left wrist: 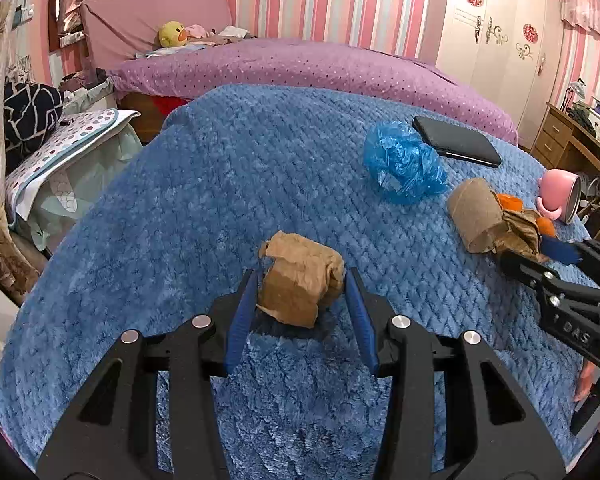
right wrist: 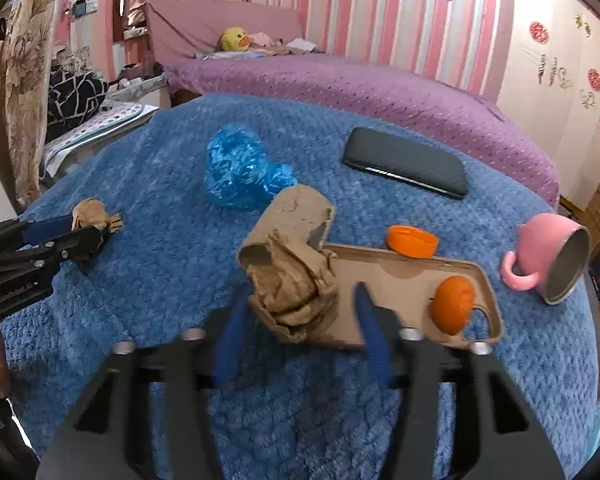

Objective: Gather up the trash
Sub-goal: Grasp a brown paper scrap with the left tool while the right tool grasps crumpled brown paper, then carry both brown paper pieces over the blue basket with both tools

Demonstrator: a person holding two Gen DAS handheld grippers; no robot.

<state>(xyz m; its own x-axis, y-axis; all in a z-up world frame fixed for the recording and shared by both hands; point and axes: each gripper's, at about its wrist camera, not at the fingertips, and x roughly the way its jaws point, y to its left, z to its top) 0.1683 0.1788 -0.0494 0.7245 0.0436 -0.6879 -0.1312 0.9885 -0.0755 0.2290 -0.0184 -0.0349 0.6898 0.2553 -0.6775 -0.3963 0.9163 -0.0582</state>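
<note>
My left gripper [left wrist: 300, 276] is shut on a crumpled brown paper wad [left wrist: 300, 292] just above the blue fleece blanket [left wrist: 228, 184]; both blue pads touch its sides. The right wrist view shows that wad [right wrist: 90, 214] at the left. My right gripper [right wrist: 300, 292] has its jaws around a second crumpled brown paper wad [right wrist: 296, 300], shut on it, though the fingers are blurred. Behind this wad lies a cardboard tube [right wrist: 296, 212]. A crumpled blue plastic bag [right wrist: 240, 172] lies farther back.
A flat cardboard tray [right wrist: 384, 276] holds a tangerine [right wrist: 454, 304], with an orange peel [right wrist: 412, 240] behind it. A pink cup [right wrist: 540, 252] lies on its side at the right edge. A black case [right wrist: 408, 168] lies at the back, with the purple bed [right wrist: 340, 80] beyond.
</note>
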